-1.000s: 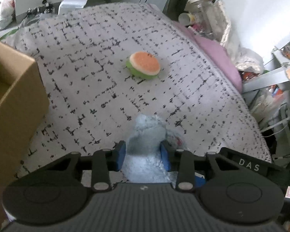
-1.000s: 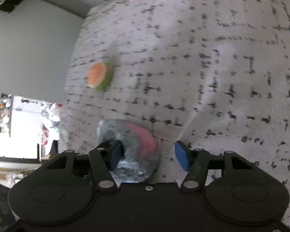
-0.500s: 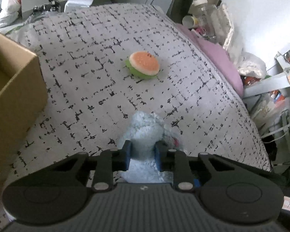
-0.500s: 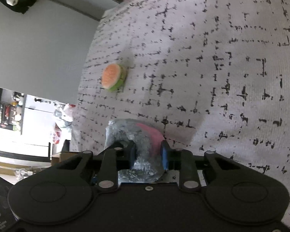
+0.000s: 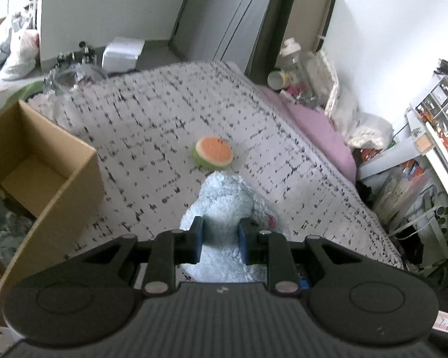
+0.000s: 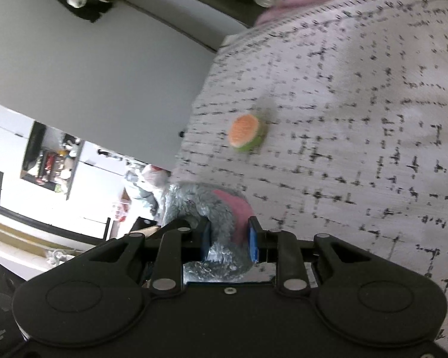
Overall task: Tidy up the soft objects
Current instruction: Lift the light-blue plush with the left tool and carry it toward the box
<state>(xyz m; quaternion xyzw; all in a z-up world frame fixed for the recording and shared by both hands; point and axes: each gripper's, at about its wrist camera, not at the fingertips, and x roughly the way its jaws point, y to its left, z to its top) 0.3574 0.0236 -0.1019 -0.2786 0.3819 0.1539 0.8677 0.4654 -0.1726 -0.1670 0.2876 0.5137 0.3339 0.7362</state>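
Both grippers, left [image 5: 219, 238] and right [image 6: 228, 238], pinch our plush toy [image 5: 227, 205]; we carry it level toward the box [image 5: 44, 179] at nine o'clock.

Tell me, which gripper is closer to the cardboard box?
Left. The left gripper, clamped on the blue plush toy, has the cardboard box right beside it. The right gripper shows no box at all.

Fluffy pale-blue plush toy [image 5: 224, 205] with a pink patch, pinched at two spots and up off the bedspread. Round orange-topped, green-rimmed plush watermelon slice [image 5: 213, 152] lies flat just beyond it.
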